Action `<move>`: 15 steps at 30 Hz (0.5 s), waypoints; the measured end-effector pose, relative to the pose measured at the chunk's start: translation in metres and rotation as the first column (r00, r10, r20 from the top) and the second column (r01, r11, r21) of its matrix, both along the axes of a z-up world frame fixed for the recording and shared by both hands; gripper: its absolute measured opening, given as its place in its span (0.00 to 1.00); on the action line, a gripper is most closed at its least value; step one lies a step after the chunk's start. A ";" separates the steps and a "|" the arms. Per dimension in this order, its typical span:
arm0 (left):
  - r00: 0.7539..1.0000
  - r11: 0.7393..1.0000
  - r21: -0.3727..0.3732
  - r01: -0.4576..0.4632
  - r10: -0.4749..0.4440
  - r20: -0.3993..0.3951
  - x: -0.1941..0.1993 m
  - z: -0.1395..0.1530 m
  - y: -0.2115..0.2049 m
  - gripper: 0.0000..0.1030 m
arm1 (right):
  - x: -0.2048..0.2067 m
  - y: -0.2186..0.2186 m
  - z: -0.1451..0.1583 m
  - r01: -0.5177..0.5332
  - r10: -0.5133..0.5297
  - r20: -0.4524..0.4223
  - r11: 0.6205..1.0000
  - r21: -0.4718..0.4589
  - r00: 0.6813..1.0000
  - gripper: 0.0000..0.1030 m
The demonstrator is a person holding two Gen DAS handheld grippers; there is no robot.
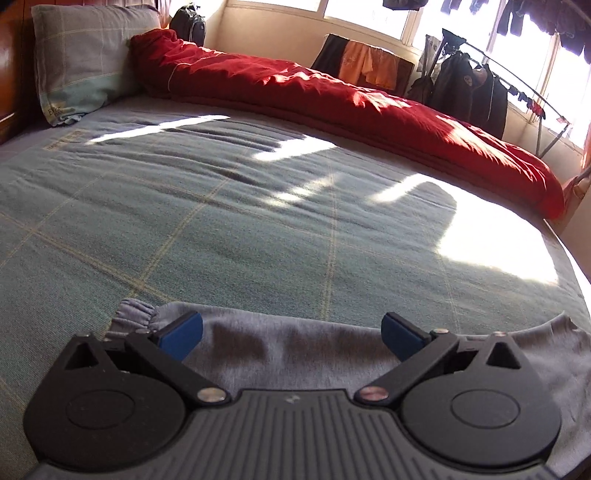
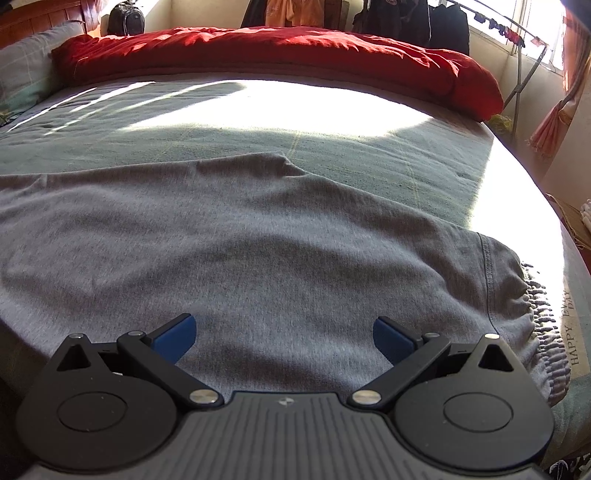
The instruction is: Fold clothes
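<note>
A grey pair of sweatpants [image 2: 258, 240] lies flat on the green checked bedspread [image 2: 388, 155]. Its elastic waistband [image 2: 535, 314] is at the right in the right wrist view. In the left wrist view the grey garment [image 1: 295, 350] lies under the gripper, with an elastic cuff [image 1: 135, 314] at the left. My left gripper [image 1: 291, 338] is open above the cloth and holds nothing. My right gripper [image 2: 284, 339] is open above the cloth near its near edge and holds nothing.
A red duvet [image 1: 332, 96] is bunched along the bed's far side. A pillow [image 1: 85, 59] leans at the headboard. A backpack [image 1: 188, 24], hung clothes and a drying rack [image 1: 517, 88] stand by the windows. The bed's right edge [image 2: 554, 221] lies in bright sun.
</note>
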State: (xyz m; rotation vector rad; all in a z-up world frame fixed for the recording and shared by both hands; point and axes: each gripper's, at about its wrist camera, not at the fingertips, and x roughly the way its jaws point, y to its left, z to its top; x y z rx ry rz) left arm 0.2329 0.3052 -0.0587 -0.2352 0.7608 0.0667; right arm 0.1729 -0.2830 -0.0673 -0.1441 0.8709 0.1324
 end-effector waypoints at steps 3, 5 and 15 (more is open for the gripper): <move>1.000 0.999 -0.030 -0.026 0.026 0.002 -0.007 0.001 0.009 0.99 | -0.001 0.000 0.001 -0.003 0.003 0.003 1.000 0.007 1.000 1.00; 0.999 0.998 -0.054 -0.043 0.043 0.006 -0.013 0.002 0.016 0.99 | -0.002 -0.001 0.002 -0.002 0.002 0.006 1.000 0.012 1.000 1.00; 0.999 0.995 -0.094 -0.030 0.027 -0.031 -0.044 0.003 0.013 0.99 | -0.005 -0.001 0.006 -0.010 0.010 0.020 0.999 0.036 1.000 1.00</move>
